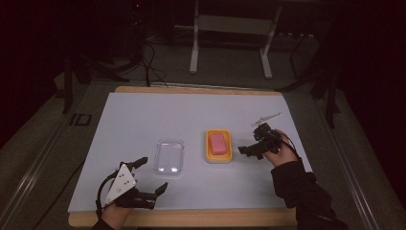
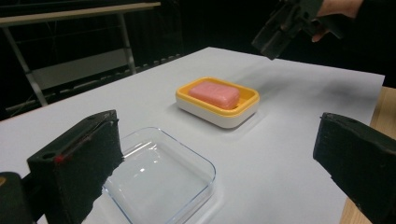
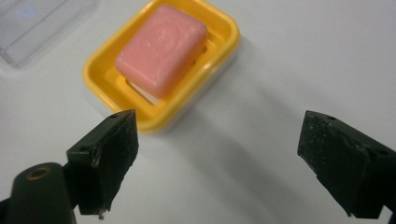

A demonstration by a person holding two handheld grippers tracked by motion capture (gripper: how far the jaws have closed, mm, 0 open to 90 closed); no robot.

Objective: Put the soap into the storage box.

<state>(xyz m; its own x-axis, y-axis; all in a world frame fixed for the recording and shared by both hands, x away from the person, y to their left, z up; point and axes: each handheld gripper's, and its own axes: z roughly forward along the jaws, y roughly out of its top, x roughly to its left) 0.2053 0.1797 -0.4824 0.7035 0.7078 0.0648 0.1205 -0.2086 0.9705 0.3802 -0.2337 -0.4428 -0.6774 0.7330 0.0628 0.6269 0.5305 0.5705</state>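
**Both grippers open, soap resting in its dish**

The pink soap point(image 1: 218, 143) lies in the yellow dish point(image 1: 209, 154), which stands on the white sheet point(image 1: 143, 115) covering the table point(image 1: 191, 89), a little right of the middle. Just left of the dish, apart from it, sits a clear tray point(image 1: 169, 156), nothing in it.

The right gripper point(image 1: 254, 140) hangs just beside the dish on its right, above the sheet, tilted down toward it. Its jaws stand wide apart with nothing between them; in the right gripper view the near corner of the dish point(image 3: 154, 122) sits by the left jaw, and the soap point(image 3: 161, 49) lies beyond, untouched.

The left gripper point(image 1: 152, 176) is near the front edge of the table, below and left of the tray, its grey plate facing up. Its jaws are also spread wide and hold nothing. In the left gripper view the tray point(image 2: 159, 175) lies just ahead of the jaws, the dish point(image 2: 219, 109) farther off, and the right gripper point(image 2: 280, 32) above it.

A thin pale stick point(image 1: 266, 118) lies on the sheet behind the right hand point(image 1: 282, 146).
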